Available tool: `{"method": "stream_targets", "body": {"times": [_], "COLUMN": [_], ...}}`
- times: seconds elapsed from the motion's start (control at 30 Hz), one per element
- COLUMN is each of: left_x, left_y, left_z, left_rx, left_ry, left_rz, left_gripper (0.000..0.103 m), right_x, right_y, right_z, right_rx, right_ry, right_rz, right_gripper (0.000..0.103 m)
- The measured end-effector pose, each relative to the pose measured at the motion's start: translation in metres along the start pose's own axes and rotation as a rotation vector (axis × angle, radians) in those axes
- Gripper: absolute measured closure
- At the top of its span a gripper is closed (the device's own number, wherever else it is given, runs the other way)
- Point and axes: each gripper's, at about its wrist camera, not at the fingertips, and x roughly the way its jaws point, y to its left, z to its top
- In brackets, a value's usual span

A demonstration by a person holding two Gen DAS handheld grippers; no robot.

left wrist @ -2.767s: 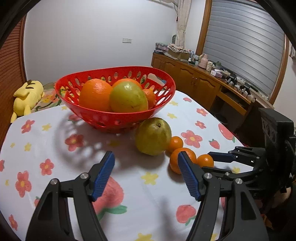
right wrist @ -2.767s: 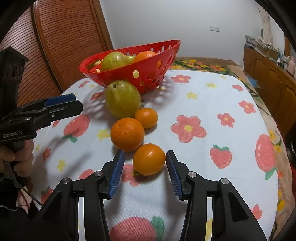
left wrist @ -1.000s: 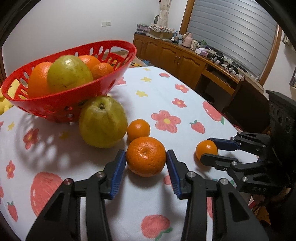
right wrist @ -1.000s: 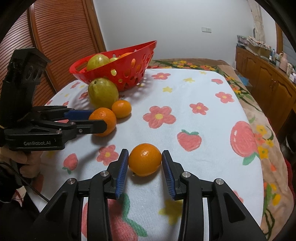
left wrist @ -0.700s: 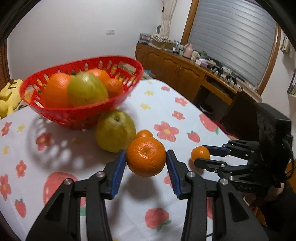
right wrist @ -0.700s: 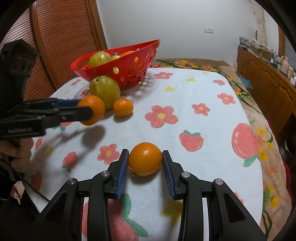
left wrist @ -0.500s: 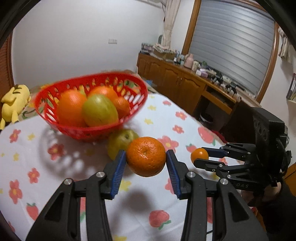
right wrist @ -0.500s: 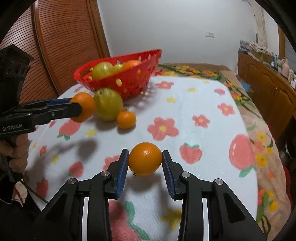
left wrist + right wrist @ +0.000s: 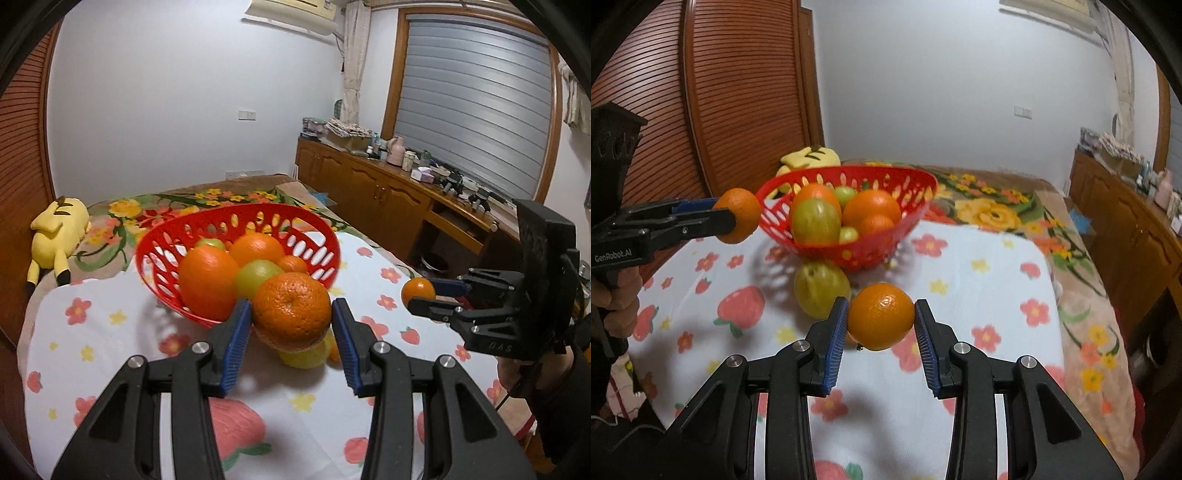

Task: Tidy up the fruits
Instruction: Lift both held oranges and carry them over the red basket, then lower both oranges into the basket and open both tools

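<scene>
My left gripper (image 9: 291, 325) is shut on a large orange (image 9: 291, 314) and holds it in the air, just in front of the red basket (image 9: 321, 230). In the right wrist view this orange (image 9: 738, 216) hangs at the basket's (image 9: 923, 195) left rim. My right gripper (image 9: 881, 323) is shut on a smaller orange (image 9: 881, 321), raised above the cloth; it also shows in the left wrist view, right gripper (image 9: 419, 293). The basket holds several oranges and green fruits. A green pear (image 9: 820, 291) lies on the cloth below the basket, with a small orange mostly hidden behind my fruit.
The table wears a white cloth with flowers and strawberries (image 9: 990, 295). A yellow plush toy (image 9: 57, 232) lies on the bed behind. Wooden cabinets (image 9: 388, 206) line the right wall, a slatted wooden door (image 9: 720, 96) the left. A hand (image 9: 617, 291) grips the left tool.
Both grippers have lifted their oranges off the cloth and carried them up toward the basket. The basket now sits lower and nearer in both views.
</scene>
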Motion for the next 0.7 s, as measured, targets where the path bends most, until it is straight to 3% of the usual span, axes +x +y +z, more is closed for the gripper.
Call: {"method": "stream_targets", "body": {"times": [0.3,0.7], "left_x": [0.008,0.031], "left_y": [0.016,0.051], "left_z": [0.006,0.009], "left_rx": [-0.008,-0.071], "left_ry": [0.0,0.024], "left_rz": [0.044,0.092], "left_gripper": [0.06,0.06], "right_x": [0.019,0.063], "right_y": [0.007,0.013], "right_z": [0.04,0.063], "right_rx": [-0.002,-0.028], "right_ry": [-0.031,0.018], "right_rz": [0.042,0.041], "right_gripper": [0.067,0.067]}}
